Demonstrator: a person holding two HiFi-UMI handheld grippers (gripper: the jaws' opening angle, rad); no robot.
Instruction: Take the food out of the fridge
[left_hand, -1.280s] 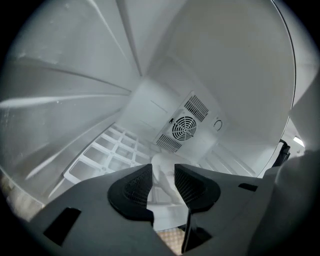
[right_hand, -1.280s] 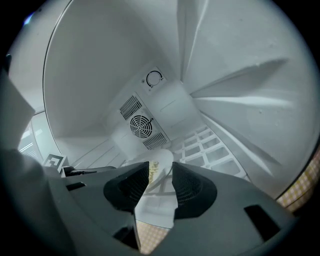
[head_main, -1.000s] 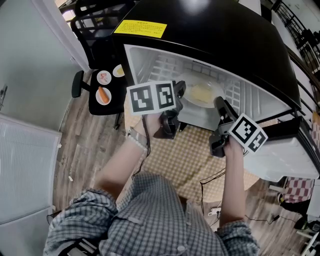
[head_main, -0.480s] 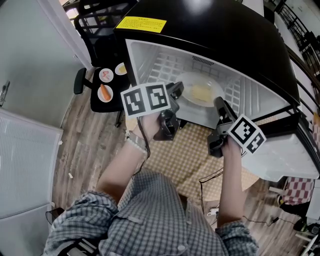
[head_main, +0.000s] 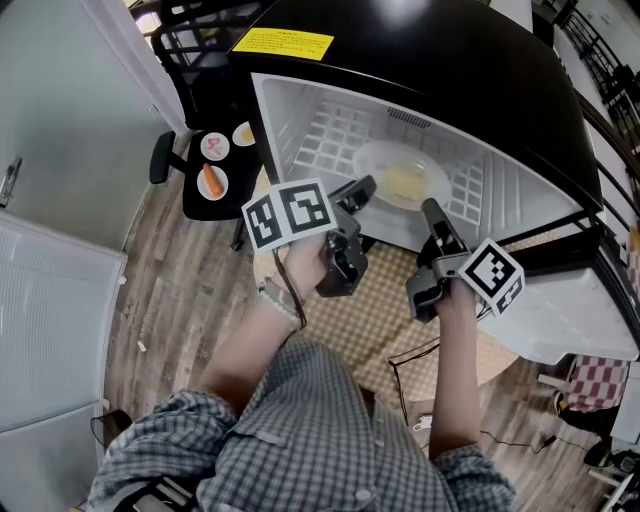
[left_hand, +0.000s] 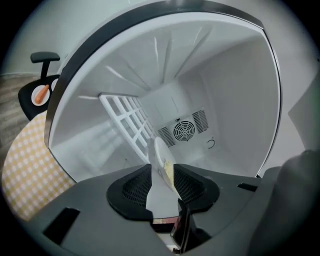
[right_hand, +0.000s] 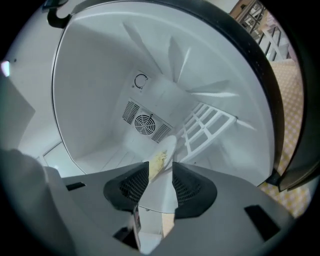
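Note:
The black fridge (head_main: 450, 70) stands open, its inside white. On its wire shelf (head_main: 330, 140) lies a white plate (head_main: 385, 160) with pale yellow food (head_main: 403, 184). My left gripper (head_main: 358, 190) hovers at the fridge mouth, just short of the plate's left rim. Its jaws have just been opening, and nothing is between them. My right gripper (head_main: 431, 213) hangs open before the plate's right side, also holding nothing. Both gripper views are rolled, so the plate (left_hand: 158, 152) (right_hand: 167, 146) appears edge-on beyond the left gripper (left_hand: 162, 182) and the right gripper (right_hand: 161, 182).
A black stool (head_main: 205, 205) left of the fridge carries small plates, one with a carrot (head_main: 211, 183). A black chair (head_main: 190, 45) stands behind it. The fridge door (head_main: 575, 320) hangs open at right. A yellow checked mat (head_main: 385, 320) lies under the grippers; a white cabinet (head_main: 50, 330) stands at left.
The left gripper has rolled and shifted a little toward the fridge mouth. The right gripper has rolled slightly and stayed about where it was. The plate has not moved.

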